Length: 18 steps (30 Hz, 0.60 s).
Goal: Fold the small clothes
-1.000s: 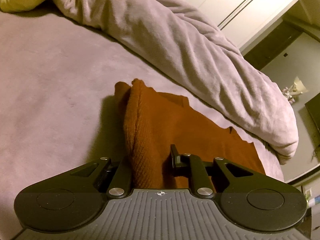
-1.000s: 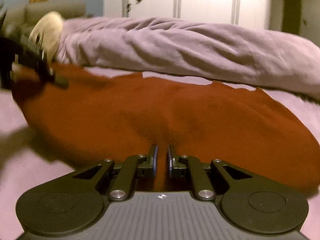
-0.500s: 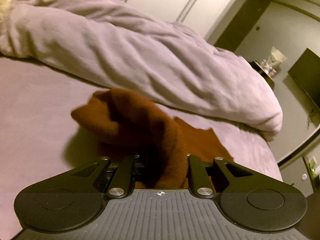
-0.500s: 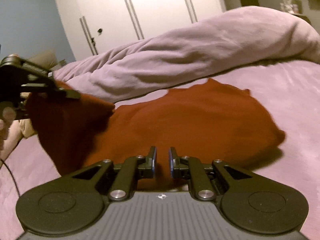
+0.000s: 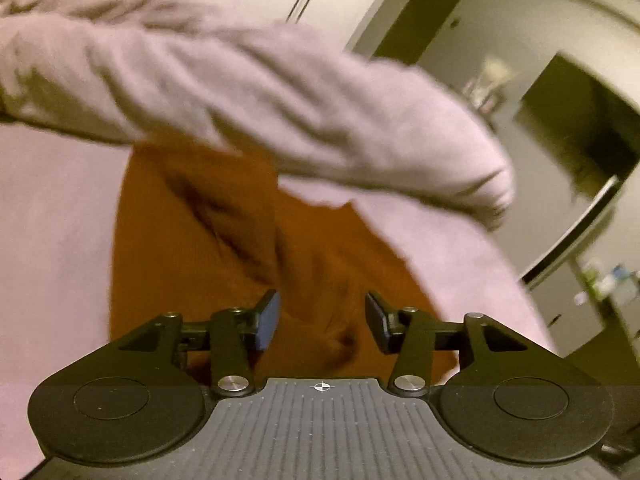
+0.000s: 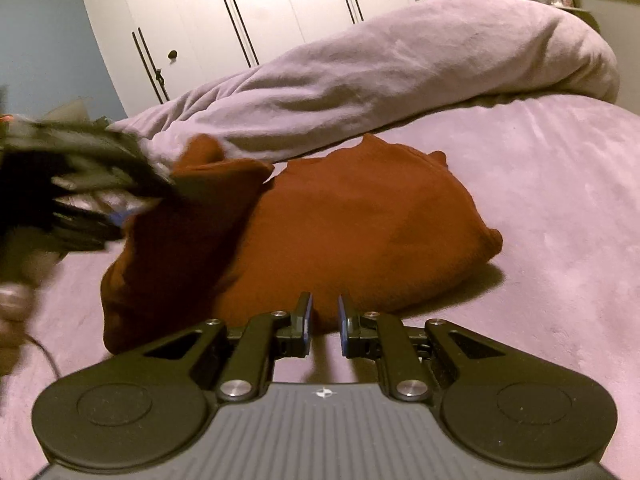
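Note:
A rust-orange knit garment (image 6: pixel 360 232) lies folded on the purple bed sheet (image 6: pixel 560 208). In the left wrist view the garment (image 5: pixel 192 248) lies under and ahead of my left gripper (image 5: pixel 322 318), which is open, its jaws wide apart with cloth below them. My right gripper (image 6: pixel 323 320) is open with a narrow gap, just off the garment's near edge, holding nothing. The left gripper also shows blurred in the right wrist view (image 6: pixel 92 196), at the garment's left end.
A rolled lilac duvet (image 6: pixel 380 76) lies along the far side of the bed, touching the garment. White wardrobe doors (image 6: pixel 260 12) stand behind. The bed's right edge (image 5: pixel 500 272) drops toward dark furniture (image 5: pixel 580 128).
My left gripper carried the garment's left part over onto the rest and opened, letting it go. My right gripper opened slightly and drew back from the cloth.

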Tool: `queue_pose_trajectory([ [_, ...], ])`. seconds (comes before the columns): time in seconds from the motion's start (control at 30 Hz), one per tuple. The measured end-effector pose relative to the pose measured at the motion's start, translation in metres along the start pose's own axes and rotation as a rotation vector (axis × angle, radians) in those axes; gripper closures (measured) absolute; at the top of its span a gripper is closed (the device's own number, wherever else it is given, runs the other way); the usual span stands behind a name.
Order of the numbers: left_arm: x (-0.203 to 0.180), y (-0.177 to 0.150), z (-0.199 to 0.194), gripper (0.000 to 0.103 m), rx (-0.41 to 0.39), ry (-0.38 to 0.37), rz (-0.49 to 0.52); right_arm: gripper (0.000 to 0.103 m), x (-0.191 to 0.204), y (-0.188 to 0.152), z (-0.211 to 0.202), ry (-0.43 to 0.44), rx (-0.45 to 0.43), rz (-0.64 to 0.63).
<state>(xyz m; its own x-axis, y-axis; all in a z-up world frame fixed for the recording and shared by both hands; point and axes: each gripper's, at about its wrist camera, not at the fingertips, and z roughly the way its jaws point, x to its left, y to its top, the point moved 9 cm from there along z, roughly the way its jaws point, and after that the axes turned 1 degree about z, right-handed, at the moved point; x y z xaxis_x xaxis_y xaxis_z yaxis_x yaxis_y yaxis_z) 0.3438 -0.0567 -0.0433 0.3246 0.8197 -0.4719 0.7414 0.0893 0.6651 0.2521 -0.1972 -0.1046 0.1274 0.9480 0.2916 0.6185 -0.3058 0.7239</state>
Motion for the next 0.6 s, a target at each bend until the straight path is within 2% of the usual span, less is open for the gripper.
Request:
queue_pose_trajectory([
  [0.07, 0.007, 0.003, -0.036, 0.036, -0.075, -0.02, -0.005, 0.089, 0.001, 0.0, -0.001, 0.0, 0.001, 0.001],
  [0.1, 0.015, 0.004, -0.051, 0.03, -0.108, -0.001, -0.012, 0.089, 0.001, 0.001, -0.002, -0.002, 0.0, 0.001],
  [0.17, 0.044, 0.0, -0.067, 0.029, -0.133, 0.098, -0.04, 0.088, 0.003, 0.003, -0.003, 0.001, -0.001, 0.004],
  [0.27, 0.091, -0.017, -0.058, 0.031, -0.059, 0.267, -0.105, 0.087, 0.006, 0.01, -0.003, 0.025, -0.001, 0.044],
  [0.33, 0.114, -0.03, -0.046, 0.031, -0.004, 0.324, -0.133, 0.083, 0.01, 0.02, -0.001, 0.06, 0.001, 0.099],
  [0.37, 0.119, -0.037, -0.038, 0.031, 0.027, 0.321, -0.145, 0.075, 0.012, 0.025, -0.001, 0.085, 0.0, 0.132],
  [0.4, 0.121, -0.042, -0.031, 0.03, 0.042, 0.313, -0.153, 0.063, 0.014, 0.031, 0.001, 0.122, 0.007, 0.174],
  [0.47, 0.124, -0.048, -0.018, 0.029, 0.065, 0.299, -0.163, 0.052, 0.018, 0.042, 0.006, 0.18, 0.029, 0.242],
  [0.53, 0.122, -0.049, -0.014, 0.029, 0.073, 0.298, -0.149, 0.052, 0.022, 0.051, 0.016, 0.22, 0.063, 0.292],
  [0.6, 0.117, -0.05, -0.012, 0.027, 0.07, 0.308, -0.097, 0.052, 0.032, 0.059, 0.023, 0.234, 0.083, 0.271],
])
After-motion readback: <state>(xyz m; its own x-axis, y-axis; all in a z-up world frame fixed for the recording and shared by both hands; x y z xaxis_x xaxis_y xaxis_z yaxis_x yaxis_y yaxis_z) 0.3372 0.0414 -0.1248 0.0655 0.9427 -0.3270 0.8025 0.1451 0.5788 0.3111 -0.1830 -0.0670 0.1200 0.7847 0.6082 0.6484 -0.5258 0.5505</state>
